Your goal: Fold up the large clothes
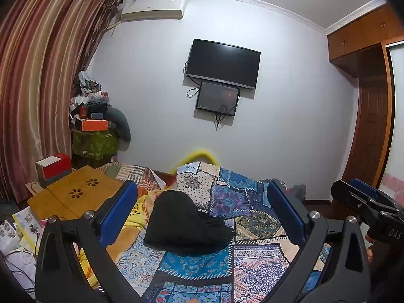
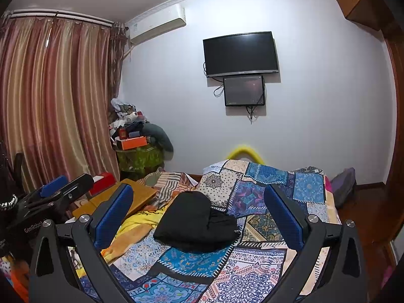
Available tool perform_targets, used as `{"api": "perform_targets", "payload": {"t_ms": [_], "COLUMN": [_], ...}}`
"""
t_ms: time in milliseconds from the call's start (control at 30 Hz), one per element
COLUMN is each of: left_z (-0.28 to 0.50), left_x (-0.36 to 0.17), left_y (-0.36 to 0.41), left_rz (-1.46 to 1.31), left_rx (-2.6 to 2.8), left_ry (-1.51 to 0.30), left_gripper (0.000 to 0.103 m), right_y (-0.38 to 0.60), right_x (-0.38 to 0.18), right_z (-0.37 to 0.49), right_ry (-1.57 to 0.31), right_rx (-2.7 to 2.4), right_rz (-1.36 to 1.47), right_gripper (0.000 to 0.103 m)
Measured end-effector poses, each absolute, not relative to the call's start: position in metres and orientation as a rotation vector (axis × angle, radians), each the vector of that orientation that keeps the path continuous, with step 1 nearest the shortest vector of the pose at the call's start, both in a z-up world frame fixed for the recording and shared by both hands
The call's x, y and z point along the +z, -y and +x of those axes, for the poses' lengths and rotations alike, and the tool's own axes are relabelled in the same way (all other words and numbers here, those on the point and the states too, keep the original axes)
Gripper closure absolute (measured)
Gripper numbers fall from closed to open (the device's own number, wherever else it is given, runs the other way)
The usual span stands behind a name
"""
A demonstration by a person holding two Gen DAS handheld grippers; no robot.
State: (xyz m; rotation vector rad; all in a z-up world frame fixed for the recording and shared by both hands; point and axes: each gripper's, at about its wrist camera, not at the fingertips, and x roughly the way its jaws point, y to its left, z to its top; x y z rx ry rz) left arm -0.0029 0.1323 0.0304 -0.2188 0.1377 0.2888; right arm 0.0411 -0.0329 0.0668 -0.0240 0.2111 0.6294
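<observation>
A black garment (image 1: 185,223) lies bunched in a compact heap on the patterned patchwork bedspread (image 1: 202,265); it also shows in the right wrist view as the black garment (image 2: 197,221). My left gripper (image 1: 202,209) hovers above the bed, open, with the garment ahead between its blue pads and nothing held. My right gripper (image 2: 199,212) is likewise open and empty, held over the bedspread (image 2: 197,262). The right gripper (image 1: 363,202) appears at the right edge of the left wrist view. The left gripper (image 2: 60,186) appears at the left of the right wrist view.
A wooden lap table (image 1: 75,197) with a red box (image 1: 54,166) sits at the bed's left. A yellow blanket (image 2: 141,219) lies beside the garment. A cluttered green stand (image 1: 94,141), curtains (image 1: 38,75), a wall TV (image 1: 222,63) and a wardrobe (image 1: 366,75) surround the bed.
</observation>
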Motion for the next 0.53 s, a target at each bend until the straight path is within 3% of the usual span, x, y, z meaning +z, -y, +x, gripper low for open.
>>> {"api": "perform_targets", "payload": {"t_ms": [533], "left_z": [0.0014], "left_x": [0.0258], "left_y": [-0.1281], "left_rz": [-0.201], "left_rx": [0.285], "left_ry": [-0.155], "left_gripper": [0.000], "right_y": [0.0315], "right_x": [0.0651], "right_z": [0.0455], "right_ry": [-0.230], "right_rx": [0.628], "right_rz": [-0.020], "right_gripper": [0.000]}}
